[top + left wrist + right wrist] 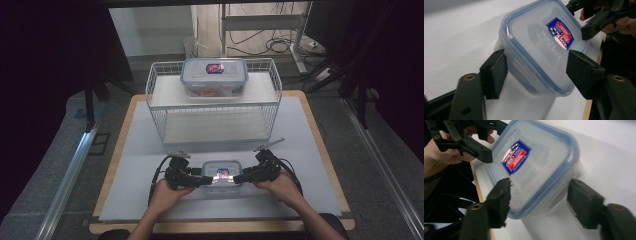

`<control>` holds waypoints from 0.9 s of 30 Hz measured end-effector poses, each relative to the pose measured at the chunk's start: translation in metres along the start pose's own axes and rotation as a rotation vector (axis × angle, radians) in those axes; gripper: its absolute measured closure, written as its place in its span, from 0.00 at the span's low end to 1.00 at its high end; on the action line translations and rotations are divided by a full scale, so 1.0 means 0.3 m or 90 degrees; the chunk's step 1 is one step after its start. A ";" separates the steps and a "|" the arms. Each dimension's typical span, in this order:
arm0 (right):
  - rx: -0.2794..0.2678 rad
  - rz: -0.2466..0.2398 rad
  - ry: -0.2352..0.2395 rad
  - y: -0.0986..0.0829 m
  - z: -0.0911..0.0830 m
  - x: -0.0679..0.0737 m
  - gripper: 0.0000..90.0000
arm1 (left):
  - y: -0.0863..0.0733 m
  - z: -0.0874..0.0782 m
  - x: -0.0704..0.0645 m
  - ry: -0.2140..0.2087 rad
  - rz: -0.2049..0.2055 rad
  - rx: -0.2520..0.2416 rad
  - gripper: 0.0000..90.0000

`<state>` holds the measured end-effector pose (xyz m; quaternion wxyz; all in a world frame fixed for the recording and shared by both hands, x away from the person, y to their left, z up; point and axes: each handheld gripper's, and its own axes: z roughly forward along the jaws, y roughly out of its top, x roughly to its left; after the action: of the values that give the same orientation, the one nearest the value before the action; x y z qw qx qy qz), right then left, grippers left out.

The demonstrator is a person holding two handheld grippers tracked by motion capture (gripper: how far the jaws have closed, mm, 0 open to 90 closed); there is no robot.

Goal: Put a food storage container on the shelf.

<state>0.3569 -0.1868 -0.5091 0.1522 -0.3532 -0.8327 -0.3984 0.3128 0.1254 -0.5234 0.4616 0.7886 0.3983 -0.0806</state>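
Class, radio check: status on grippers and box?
Left gripper and right gripper open, straddling small container. Wire rack ahead, apart.

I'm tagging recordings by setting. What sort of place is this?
Probably a lab or data-recording setup, not a kitchen: a covered table with a staged wire rack, dark curtains, and loose cables on the floor.
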 end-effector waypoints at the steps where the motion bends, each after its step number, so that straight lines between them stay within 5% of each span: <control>1: -0.004 0.000 -0.001 -0.002 -0.003 -0.001 0.46 | -0.002 -0.002 -0.002 -0.001 -0.005 0.000 0.40; 15: -0.041 0.017 0.028 -0.048 -0.042 0.017 0.63 | -0.044 -0.043 0.003 -0.059 -0.053 -0.024 0.61; 25: -0.058 0.027 0.023 -0.051 -0.047 0.023 0.64 | -0.036 -0.047 -0.002 -0.058 -0.058 -0.037 0.62; 27: -0.090 0.024 0.008 -0.045 -0.068 0.029 0.78 | -0.027 -0.066 -0.011 -0.040 -0.052 -0.079 0.67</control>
<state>0.3405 -0.2043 -0.4990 0.1398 -0.3762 -0.7947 -0.4555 0.3001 0.1412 -0.5162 0.5181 0.7386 0.4199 -0.0989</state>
